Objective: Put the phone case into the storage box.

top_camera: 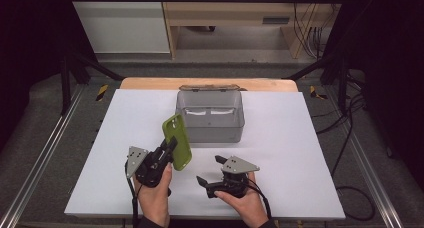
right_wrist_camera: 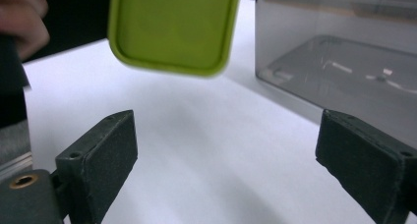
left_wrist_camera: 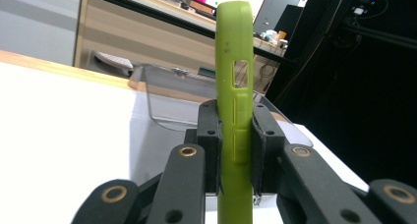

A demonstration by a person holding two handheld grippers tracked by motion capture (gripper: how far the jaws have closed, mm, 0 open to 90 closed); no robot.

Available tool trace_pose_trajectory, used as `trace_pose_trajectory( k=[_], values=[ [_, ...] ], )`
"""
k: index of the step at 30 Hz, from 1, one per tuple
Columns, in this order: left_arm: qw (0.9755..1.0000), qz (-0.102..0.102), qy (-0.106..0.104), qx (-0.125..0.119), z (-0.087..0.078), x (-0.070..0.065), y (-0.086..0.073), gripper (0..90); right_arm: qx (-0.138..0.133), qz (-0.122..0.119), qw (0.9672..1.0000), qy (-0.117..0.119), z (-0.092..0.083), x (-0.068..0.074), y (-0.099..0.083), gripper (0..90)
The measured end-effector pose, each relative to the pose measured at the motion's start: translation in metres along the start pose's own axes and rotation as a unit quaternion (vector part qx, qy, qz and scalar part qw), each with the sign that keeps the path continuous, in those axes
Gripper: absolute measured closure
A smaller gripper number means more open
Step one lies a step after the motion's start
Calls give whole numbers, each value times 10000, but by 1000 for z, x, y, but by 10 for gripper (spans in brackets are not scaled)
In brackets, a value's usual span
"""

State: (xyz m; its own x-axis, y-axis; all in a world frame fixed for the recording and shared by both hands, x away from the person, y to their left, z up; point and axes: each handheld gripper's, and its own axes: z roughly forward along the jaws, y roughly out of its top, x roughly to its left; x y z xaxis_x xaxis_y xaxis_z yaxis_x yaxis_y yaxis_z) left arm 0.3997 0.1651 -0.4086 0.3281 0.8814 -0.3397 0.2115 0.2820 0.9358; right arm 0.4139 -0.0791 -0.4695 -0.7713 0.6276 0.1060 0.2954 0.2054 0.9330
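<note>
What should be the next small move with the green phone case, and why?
Probably carry the green phone case forward, over the grey bin. The left gripper is shut on its edges and holds it above the table, just short of the bin, which looks empty. The right gripper is open and holds nothing, so no handover seems under way.

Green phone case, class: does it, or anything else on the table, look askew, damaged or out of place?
Nothing stands out. The green phone case is clamped edge-on in the left gripper, lifted beside the clear plastic box; the right gripper is open.
</note>
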Motion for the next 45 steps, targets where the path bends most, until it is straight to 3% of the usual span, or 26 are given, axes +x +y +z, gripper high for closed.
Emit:
trace_pose_trajectory(
  k=[3, 6, 14, 22, 27, 32, 36, 40, 45],
  values=[
    [9999, 16, 122, -82, -4, 6, 6, 776, 275, 5, 9995, -157, 2, -1, -2, 89],
    [9998, 11, 182, -73, -8, 13, 11, 776, 350, 31, 9993, -110, 2, -3, -4, 84],
    [9994, 272, 204, 3, -12, 25, 19, 776, 303, 6, 9995, -105, -1, -5, -2, 84],
    [9995, 281, 140, 12, -18, 29, 23, 776, 249, 49, 9997, 62, -5, -6, 1, 53],
    [9994, 324, 108, 61, -20, 33, 27, 776, 239, 76, 9997, 20, -7, -10, 3, 53],
    [9996, 233, 98, 93, -20, 39, 30, 776, 219, 32, 9997, -104, -12, -15, 4, 59],
    [9997, 205, 101, 79, -22, 43, 33, 776, 248, -99, 9990, -359, -20, -21, 0, 52],
    [9997, 182, 83, 101, -21, 46, 37, 776, 92, 1, 9990, -445, -32, -29, -7, 52],
    [9996, 229, 54, 145, -20, 48, 42, 775, 15, -156, 9976, -675, -51, -39, -16, 47]
  ],
)
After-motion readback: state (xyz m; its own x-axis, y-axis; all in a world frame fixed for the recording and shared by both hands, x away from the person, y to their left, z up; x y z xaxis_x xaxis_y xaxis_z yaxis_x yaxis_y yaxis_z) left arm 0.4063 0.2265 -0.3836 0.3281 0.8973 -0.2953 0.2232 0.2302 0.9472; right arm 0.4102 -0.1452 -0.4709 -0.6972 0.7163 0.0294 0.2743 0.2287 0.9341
